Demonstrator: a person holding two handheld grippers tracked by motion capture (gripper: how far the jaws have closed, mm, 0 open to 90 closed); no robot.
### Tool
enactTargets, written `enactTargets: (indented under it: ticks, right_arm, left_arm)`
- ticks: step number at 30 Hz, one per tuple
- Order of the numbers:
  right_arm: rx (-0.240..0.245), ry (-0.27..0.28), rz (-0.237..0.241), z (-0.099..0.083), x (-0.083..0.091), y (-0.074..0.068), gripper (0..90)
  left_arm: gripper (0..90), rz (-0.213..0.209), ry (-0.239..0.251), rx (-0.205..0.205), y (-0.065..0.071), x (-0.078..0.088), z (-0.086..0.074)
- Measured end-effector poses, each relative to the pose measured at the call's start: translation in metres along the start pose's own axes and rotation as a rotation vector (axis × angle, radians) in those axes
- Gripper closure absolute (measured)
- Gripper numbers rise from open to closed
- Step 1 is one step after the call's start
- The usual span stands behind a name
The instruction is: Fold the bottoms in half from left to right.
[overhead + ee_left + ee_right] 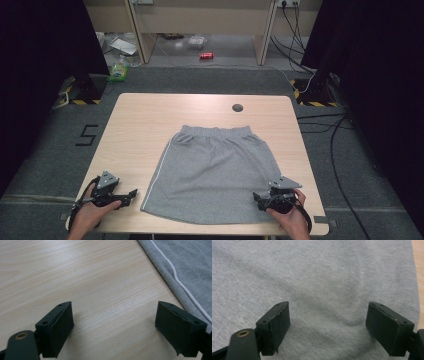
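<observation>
A pair of grey shorts [215,170] lies flat on the wooden table [145,120], waistband at the far side, a thin white stripe down its left edge. My left gripper [131,194] rests on bare wood just left of the shorts' lower left corner, jaws open and empty. In the left gripper view its gripper [115,330] stands wide over wood, with the striped edge of the shorts [185,272] at the right. My right gripper [256,196] sits over the lower right corner, open. In the right gripper view its gripper [327,331] hovers over grey fabric [312,277].
A dark round cable hole [237,107] sits near the table's far edge. Beyond the table lie a red can [206,55], a green bottle [119,70] and cables [335,145] on the grey floor. Black stands flank both far corners.
</observation>
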State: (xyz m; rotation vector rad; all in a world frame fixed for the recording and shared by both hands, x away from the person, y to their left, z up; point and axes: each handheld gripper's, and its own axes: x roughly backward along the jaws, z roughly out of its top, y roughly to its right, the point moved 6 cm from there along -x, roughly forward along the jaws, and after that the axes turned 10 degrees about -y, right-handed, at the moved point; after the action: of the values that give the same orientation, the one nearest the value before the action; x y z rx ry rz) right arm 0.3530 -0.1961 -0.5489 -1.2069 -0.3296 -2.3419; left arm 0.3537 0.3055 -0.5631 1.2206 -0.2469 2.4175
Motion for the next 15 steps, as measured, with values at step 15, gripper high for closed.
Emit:
enactTargets:
  ticks: [15]
  right_arm:
    - [-0.005,0.019,0.004,0.004,0.001,-0.006,19.9]
  left_arm:
    - [18.5,-0.029,0.005,0.035,-0.007,-0.005,0.023]
